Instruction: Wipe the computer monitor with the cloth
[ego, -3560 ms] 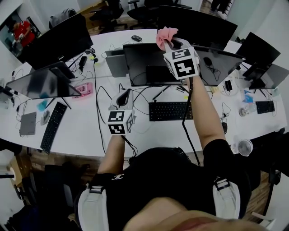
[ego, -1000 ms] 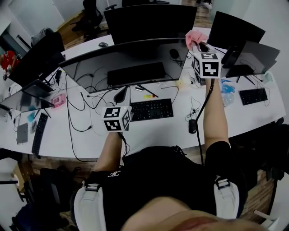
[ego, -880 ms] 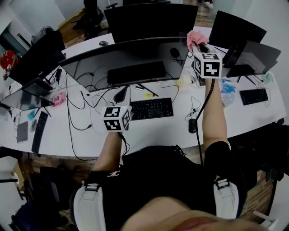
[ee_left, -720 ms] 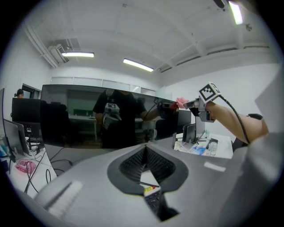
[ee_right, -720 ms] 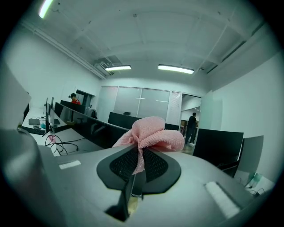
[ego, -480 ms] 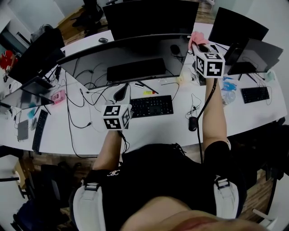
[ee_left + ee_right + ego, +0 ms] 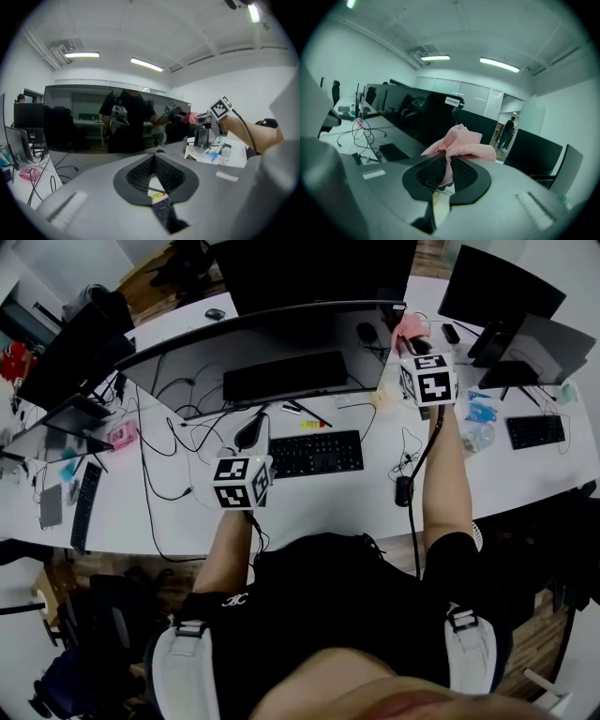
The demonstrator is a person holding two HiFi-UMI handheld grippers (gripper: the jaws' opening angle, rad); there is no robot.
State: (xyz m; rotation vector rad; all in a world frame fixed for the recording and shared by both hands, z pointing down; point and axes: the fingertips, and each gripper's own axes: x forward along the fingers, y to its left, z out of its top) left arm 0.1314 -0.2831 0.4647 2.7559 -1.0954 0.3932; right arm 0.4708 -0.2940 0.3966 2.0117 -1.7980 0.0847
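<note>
Head view: right gripper (image 7: 415, 343) sits in the upper right of the frame, arm stretched out. Pink cloth (image 7: 408, 326) is bunched at its tip, at the right end of the wide monitor (image 7: 262, 348), near the top edge. Can't tell contact from here. Left gripper (image 7: 250, 435) is lower, left of centre, over the desk just left of the keyboard (image 7: 316, 453) and well apart from the cloth. The marker cubes show black-and-white squares only, no readable text.

Left gripper view: jaws together, nothing between them. The screen fills mid-frame and mirrors the person. The cloth shows right of centre at the screen's right edge, with the reflection of the right gripper just beside it. The head view doesn't show that.

Right gripper view: jaws clamped on the cloth, one strip pinched between the pads and the rest mushrooming above the tips. The dark monitor runs off to the left behind it. Small white label (image 7: 452, 101) on its top edge, print too small to read.
</note>
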